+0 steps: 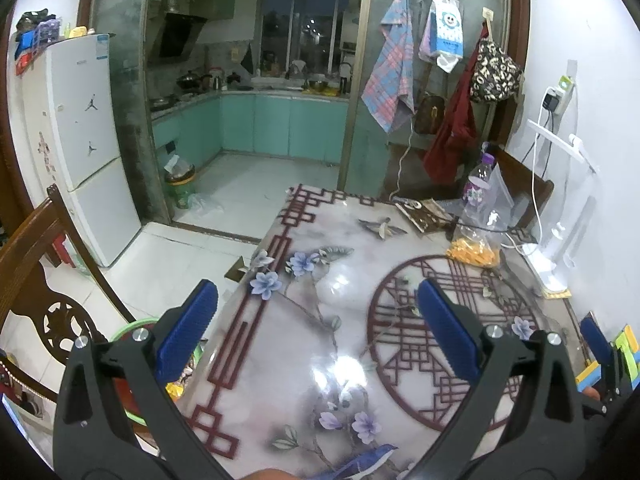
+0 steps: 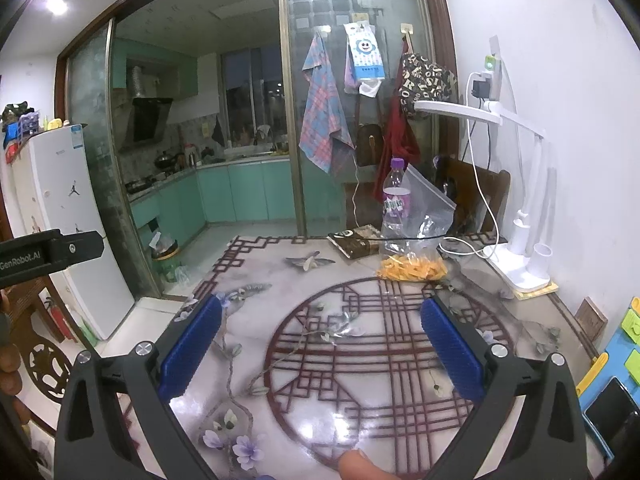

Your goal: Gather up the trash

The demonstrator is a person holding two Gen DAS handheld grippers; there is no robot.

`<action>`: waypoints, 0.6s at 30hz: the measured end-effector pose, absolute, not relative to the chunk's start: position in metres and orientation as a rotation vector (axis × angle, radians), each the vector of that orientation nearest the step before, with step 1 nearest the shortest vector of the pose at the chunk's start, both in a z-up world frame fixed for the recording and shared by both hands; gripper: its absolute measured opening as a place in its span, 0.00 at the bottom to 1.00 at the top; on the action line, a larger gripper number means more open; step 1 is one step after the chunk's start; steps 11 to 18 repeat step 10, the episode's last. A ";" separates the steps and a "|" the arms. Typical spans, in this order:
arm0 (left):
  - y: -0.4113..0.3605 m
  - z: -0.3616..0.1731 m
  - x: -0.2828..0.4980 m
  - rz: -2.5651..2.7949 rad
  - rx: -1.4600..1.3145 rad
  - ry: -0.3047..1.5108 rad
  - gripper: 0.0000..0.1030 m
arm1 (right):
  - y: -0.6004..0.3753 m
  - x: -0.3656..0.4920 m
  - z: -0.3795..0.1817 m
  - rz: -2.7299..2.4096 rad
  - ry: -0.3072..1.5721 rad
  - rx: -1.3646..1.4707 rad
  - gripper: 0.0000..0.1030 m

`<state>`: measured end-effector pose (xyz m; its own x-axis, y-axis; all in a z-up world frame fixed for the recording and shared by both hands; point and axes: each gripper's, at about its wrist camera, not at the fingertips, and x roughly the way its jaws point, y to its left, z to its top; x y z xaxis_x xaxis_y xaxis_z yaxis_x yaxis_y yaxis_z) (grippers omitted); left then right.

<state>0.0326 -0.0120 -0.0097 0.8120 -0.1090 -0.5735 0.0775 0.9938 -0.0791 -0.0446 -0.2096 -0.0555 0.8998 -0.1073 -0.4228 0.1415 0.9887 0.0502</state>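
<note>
My left gripper (image 1: 316, 300) is open and empty above the near left part of a patterned table (image 1: 340, 272). My right gripper (image 2: 320, 316) is open and empty above the table's round red lattice motif (image 2: 372, 372). At the far right of the table lie a clear bag of orange snacks (image 2: 414, 266), an empty purple-capped bottle (image 2: 394, 196) and a dark wrapper (image 2: 354, 242). They also show in the left wrist view: the bag (image 1: 476, 250), the bottle (image 1: 480, 182), the wrapper (image 1: 426, 212). A green bin (image 1: 136, 330) sits beside the table, below my left gripper.
A white desk lamp (image 2: 524, 236) with cables stands at the table's right edge by the wall. A wooden chair (image 1: 44, 292) is at the left. A fridge (image 1: 76, 136) and a full kitchen waste bin (image 1: 180, 186) stand beyond. Colourful items (image 2: 624, 344) lie at the near right.
</note>
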 end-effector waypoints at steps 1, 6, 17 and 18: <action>-0.014 -0.012 0.034 -0.102 -0.051 0.619 0.95 | -0.212 -0.044 -0.057 -0.132 0.438 0.082 0.94; -0.030 -0.033 0.048 -0.113 -0.041 0.663 0.95 | -0.231 -0.040 -0.076 -0.179 0.485 0.095 0.94; -0.050 -0.090 0.069 -0.114 -0.035 0.755 0.95 | -0.260 -0.026 -0.115 -0.248 0.586 0.078 0.94; -0.050 -0.090 0.069 -0.114 -0.035 0.755 0.95 | -0.260 -0.026 -0.115 -0.248 0.586 0.078 0.94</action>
